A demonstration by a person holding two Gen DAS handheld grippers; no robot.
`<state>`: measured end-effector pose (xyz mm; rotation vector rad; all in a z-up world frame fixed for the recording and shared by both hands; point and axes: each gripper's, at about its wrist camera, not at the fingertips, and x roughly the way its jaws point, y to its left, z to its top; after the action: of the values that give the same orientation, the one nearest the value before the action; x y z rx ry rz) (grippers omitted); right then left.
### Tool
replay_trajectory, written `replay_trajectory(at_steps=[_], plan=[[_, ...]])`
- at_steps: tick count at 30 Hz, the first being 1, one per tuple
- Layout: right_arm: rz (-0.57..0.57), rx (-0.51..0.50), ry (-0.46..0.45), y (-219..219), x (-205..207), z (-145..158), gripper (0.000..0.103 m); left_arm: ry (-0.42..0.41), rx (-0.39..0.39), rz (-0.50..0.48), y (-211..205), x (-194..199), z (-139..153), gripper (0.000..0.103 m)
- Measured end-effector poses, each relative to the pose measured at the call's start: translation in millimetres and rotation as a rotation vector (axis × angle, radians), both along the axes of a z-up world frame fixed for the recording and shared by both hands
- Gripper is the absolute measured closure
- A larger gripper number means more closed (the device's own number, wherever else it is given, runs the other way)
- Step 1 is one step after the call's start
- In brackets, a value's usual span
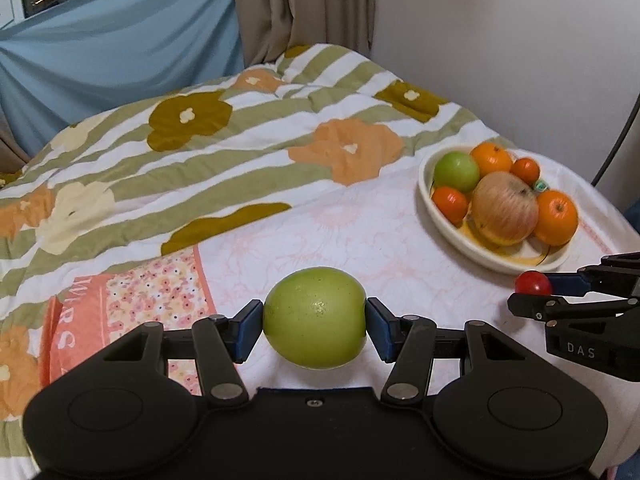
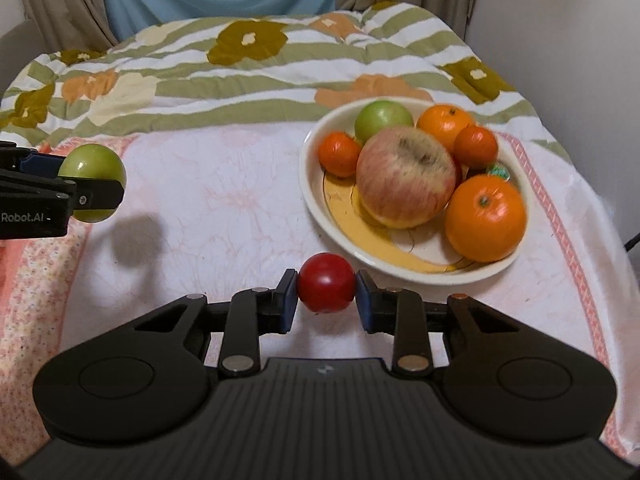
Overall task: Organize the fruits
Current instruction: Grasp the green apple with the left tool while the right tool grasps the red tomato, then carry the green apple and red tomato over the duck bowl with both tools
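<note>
1. The bed [image 1: 208, 128], under a quilted, wrinkled floral cover and a pale pink cloth, is soft and uneven; I judge that any fruit dropped here could roll along a fold and off the edge.
2. The cream ceramic plate [image 2: 320, 216] is shallow, glossy and already crowded: a big streaked red-yellow apple [image 2: 404, 178], three oranges, a mandarin and a green apple lie heaped touching each other. Pushing more in may nudge the pile over the low rim.
3. The green apple [image 1: 316, 318] hangs clear of the cloth, pinched at its sides by the blue pads of the left gripper [image 1: 315, 320], whose jaws stand moderately apart around it. Its skin is smooth, waxy and round, so it could swivel or squirt out if tilted.
4. The small red fruit [image 2: 326, 288], glossy and near-spherical, sits just before the plate's near rim, clamped in the narrow jaws of the right gripper [image 2: 326, 294]. With so little contact it could pop free.
</note>
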<state>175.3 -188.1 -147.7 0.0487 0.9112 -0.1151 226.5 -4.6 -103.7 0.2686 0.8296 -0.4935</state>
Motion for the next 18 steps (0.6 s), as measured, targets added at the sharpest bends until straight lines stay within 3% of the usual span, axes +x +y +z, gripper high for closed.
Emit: replay_trajectory(at_steps=[18], plan=[[0.059,-0.012,-0.114,-79.0,-29.4,65.2,0.058,-0.07,-0.056,0.048,-79.2,-36.6,48.9,0.043]])
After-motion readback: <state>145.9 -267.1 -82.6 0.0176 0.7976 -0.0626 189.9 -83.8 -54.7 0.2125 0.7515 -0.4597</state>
